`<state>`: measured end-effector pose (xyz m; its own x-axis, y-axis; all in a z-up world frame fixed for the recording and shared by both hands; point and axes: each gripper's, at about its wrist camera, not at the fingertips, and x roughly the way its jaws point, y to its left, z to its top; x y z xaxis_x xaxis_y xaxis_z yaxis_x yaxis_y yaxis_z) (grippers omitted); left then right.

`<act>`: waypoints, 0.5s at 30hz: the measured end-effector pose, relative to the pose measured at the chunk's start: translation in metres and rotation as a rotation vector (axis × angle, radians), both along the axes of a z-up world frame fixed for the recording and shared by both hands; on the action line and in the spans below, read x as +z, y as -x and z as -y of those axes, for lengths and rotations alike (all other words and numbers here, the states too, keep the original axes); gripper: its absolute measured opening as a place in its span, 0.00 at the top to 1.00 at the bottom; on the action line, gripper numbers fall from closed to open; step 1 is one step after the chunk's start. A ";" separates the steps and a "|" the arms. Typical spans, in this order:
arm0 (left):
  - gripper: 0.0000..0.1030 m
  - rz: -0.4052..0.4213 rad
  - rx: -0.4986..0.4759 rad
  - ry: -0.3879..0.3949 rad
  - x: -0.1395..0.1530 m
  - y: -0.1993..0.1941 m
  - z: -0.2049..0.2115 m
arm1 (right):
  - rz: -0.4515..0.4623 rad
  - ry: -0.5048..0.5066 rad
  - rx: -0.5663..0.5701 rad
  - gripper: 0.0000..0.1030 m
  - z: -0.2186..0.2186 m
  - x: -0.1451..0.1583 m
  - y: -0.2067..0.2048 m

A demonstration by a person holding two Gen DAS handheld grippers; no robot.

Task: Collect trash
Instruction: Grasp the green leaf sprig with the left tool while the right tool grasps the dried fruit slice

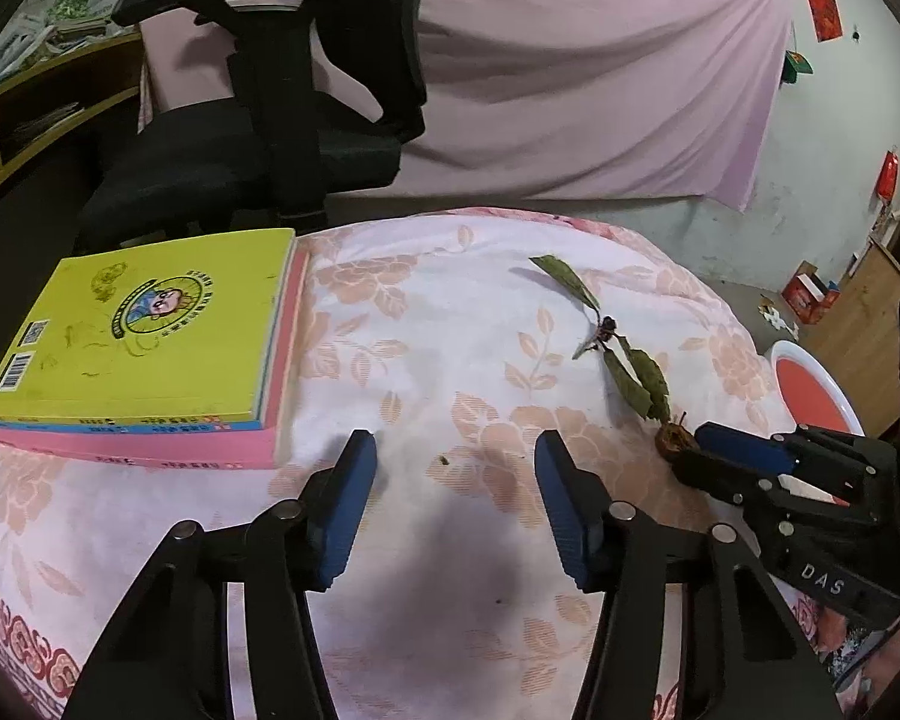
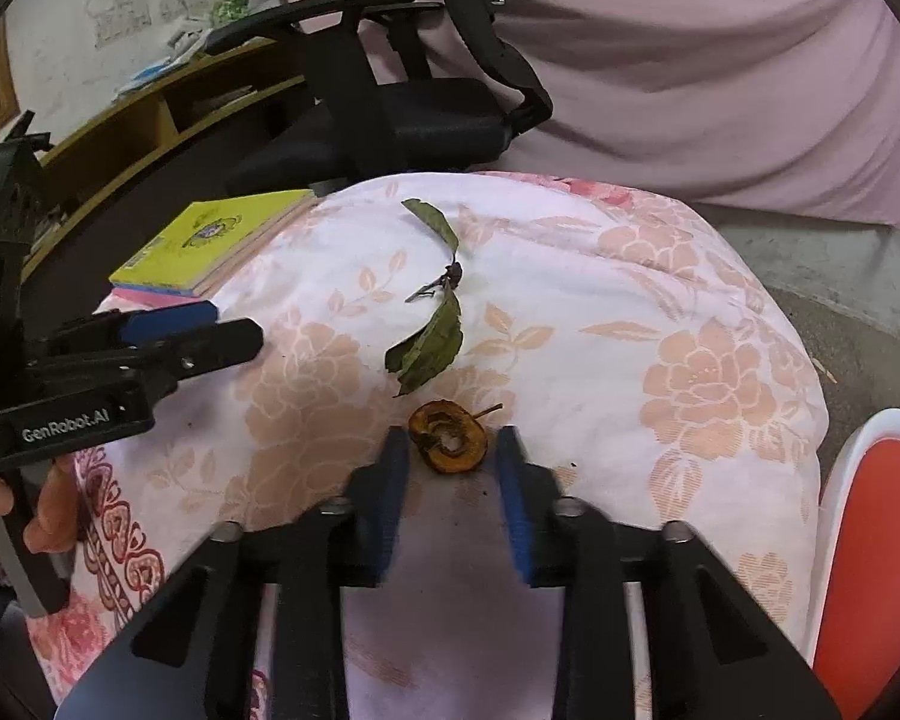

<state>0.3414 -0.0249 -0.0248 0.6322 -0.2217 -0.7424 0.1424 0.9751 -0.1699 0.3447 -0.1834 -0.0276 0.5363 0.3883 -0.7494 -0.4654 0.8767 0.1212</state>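
A brown, dried fruit core (image 2: 448,437) lies on the floral cloth (image 2: 630,300), just ahead of my right gripper (image 2: 453,444). That gripper is open, a finger on each side of the core, not closed on it. The core also shows in the left wrist view (image 1: 673,441), at the tip of the right gripper (image 1: 699,450). A twig with dried green leaves (image 2: 432,324) lies just beyond the core; it also shows in the left wrist view (image 1: 618,342). My left gripper (image 1: 456,456) is open and empty over the cloth (image 1: 450,300), left of the trash.
A stack of books, yellow on top (image 1: 144,336), lies at the cloth's left edge. A black office chair (image 1: 258,120) stands behind. A red and white bin (image 1: 810,390) sits off the right edge, also in the right wrist view (image 2: 870,540). A wooden desk (image 2: 150,114) is far left.
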 end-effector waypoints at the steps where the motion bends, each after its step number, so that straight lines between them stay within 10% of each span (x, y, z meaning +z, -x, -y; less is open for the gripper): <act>1: 0.53 0.001 -0.010 0.004 0.001 0.000 0.002 | -0.003 -0.011 -0.014 0.80 0.005 0.000 0.000; 15: 0.53 -0.016 -0.153 0.083 0.004 -0.010 0.061 | 0.046 -0.045 -0.207 0.80 0.060 0.011 -0.006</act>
<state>0.3512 -0.0857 -0.0212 0.5745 -0.3754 -0.7274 0.2850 0.9248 -0.2522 0.3503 -0.2433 -0.0168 0.6415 0.2993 -0.7063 -0.2823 0.9483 0.1454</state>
